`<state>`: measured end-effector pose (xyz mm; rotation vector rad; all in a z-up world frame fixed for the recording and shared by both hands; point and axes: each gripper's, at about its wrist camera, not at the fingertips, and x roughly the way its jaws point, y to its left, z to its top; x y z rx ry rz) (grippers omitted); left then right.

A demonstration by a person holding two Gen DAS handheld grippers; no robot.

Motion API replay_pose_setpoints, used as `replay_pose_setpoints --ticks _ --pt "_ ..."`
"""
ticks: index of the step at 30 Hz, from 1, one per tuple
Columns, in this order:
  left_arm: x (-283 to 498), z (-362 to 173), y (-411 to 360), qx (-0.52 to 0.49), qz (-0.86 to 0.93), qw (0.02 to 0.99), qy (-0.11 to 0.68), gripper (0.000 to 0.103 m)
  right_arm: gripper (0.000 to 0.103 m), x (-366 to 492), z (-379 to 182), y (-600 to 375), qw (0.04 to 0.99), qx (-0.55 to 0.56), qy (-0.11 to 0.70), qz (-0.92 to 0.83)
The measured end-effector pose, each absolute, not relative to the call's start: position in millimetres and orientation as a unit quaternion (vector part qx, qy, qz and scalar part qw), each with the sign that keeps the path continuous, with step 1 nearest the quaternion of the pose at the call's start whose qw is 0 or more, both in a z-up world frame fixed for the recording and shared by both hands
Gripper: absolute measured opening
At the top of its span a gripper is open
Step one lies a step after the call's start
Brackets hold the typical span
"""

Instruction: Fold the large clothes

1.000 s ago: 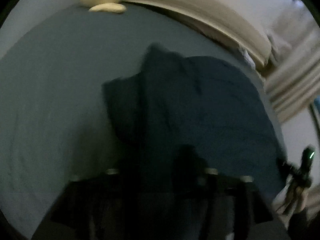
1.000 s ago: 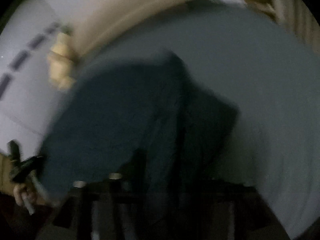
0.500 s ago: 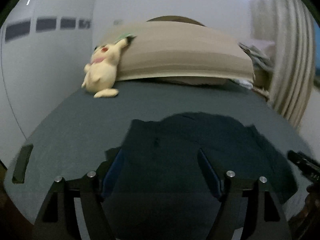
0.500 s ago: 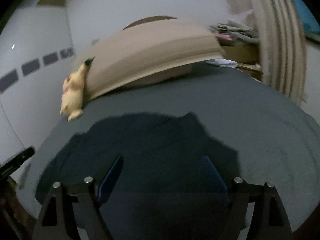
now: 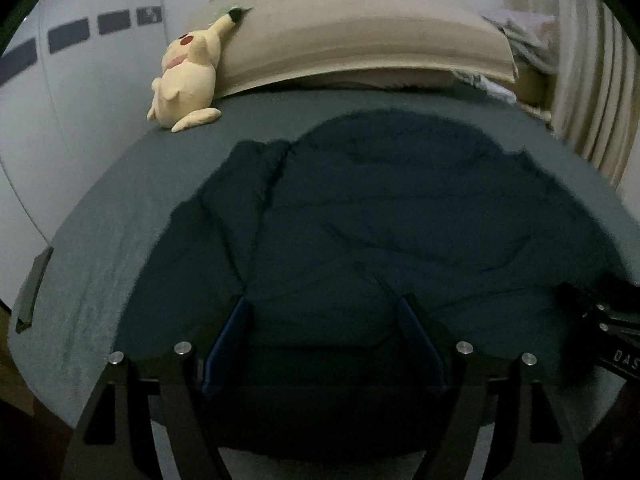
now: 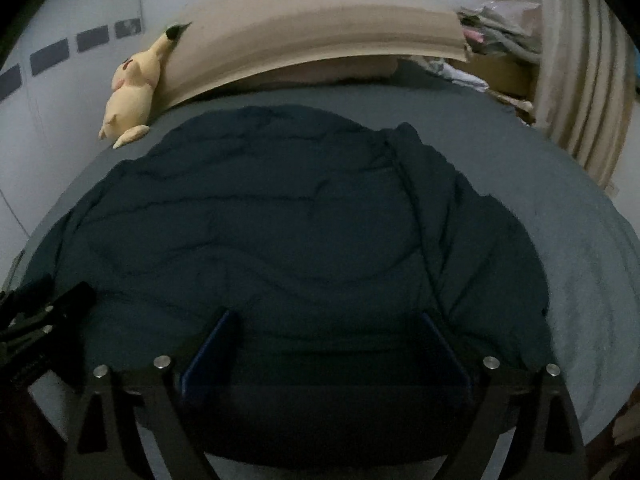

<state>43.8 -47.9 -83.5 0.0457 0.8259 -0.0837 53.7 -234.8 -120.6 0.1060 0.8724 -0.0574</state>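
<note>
A large dark navy padded garment (image 5: 380, 208) (image 6: 280, 220) lies spread on a grey bed (image 5: 120, 208) (image 6: 580, 248), with one long fold along its side. My left gripper (image 5: 322, 308) hangs over the garment's near edge. Its blue-padded fingers (image 5: 228, 332) stand apart, with only cloth lying below them. My right gripper (image 6: 327, 318) is over the same near edge further right; its jaws are opening, and nothing is pinched between them. The black frame of the other tool shows at the right edge (image 5: 600, 320) of the left wrist view and at the left edge (image 6: 36, 320) of the right wrist view.
A yellow plush toy (image 5: 188, 76) (image 6: 132, 92) leans on a beige headboard cushion (image 5: 360, 40) at the bed's far end. A striped curtain (image 5: 592, 80) and a pile of clutter (image 6: 500, 28) stand at the far right. White wall runs along the left. A dark flat object (image 5: 34, 292) lies on the left bed edge.
Both grippers were close over bunched cloth with narrower jaws. Their jaws have spread, both have drawn back and tilted up, and the garment now lies spread flat.
</note>
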Motion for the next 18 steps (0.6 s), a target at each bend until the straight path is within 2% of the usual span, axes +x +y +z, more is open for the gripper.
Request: replay_pose_setpoints --ticks 2,4,8,14,18 --pt "50.0 -64.2 -47.9 0.015 -0.045 0.925 0.376 0.078 0.094 59.5 -96.5 -247.6 0.912 0.075 0.404 -0.021" --pt "72.2 -41.9 -55.3 0.010 -0.058 0.929 0.366 0.078 0.099 70.4 -75.7 -253.8 0.914 0.087 0.397 -0.012" --pt "132.5 -23.2 -75.6 0.045 -0.051 0.928 0.366 0.078 0.099 120.7 -48.5 -259.7 0.921 0.079 0.382 -0.014" --pt "207.6 -50.8 -95.4 0.045 -0.034 0.910 0.410 0.078 0.099 207.3 -74.5 -268.8 0.897 0.124 0.423 -0.029" --pt "240.7 -86.4 -106.8 0.058 -0.029 0.894 0.443 0.078 0.099 246.1 -96.9 -265.0 0.890 0.111 0.441 -0.038"
